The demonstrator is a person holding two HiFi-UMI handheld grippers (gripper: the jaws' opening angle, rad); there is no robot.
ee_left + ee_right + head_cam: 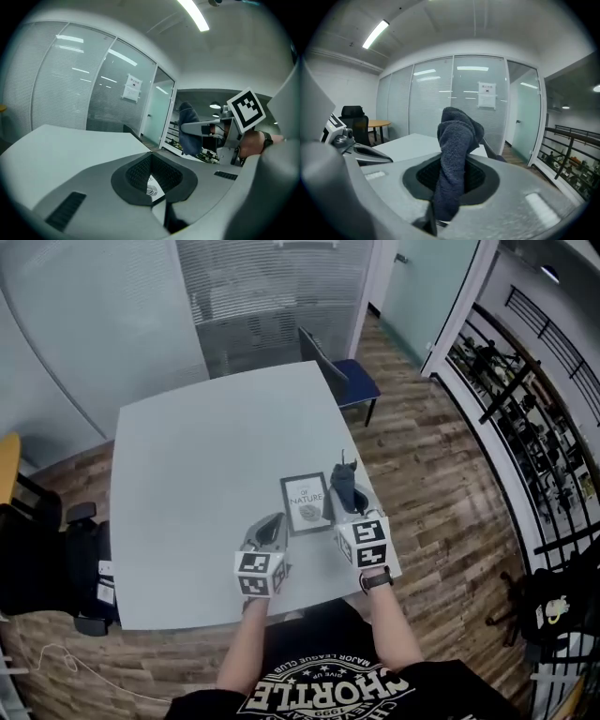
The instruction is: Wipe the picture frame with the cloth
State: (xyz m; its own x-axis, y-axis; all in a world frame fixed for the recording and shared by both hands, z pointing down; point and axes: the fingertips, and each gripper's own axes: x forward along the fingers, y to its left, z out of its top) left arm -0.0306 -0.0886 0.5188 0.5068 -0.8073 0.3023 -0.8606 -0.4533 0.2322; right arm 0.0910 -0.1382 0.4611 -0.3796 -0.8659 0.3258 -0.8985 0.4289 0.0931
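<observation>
Right tongs (345, 512) clench the cloth (343, 482) just right of the picture frame (306, 502), ready to wipe; left tongs (275, 526), clenched on nothing, sit at its left edge, likely steadying it.

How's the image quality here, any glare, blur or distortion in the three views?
Head view: even light, sharp, edges bowed, picture frame clear. Left gripper view: strong fisheye, dark corners, ceiling light strip blown out, near jaws soft. Right gripper view: same fisheye, cloth crisp, glass wall showing reflections.

On the desk (206, 474), the frame (306, 502) lies between left claw (274, 526) and right claw (345, 498); cloth (343, 482) in the right.
</observation>
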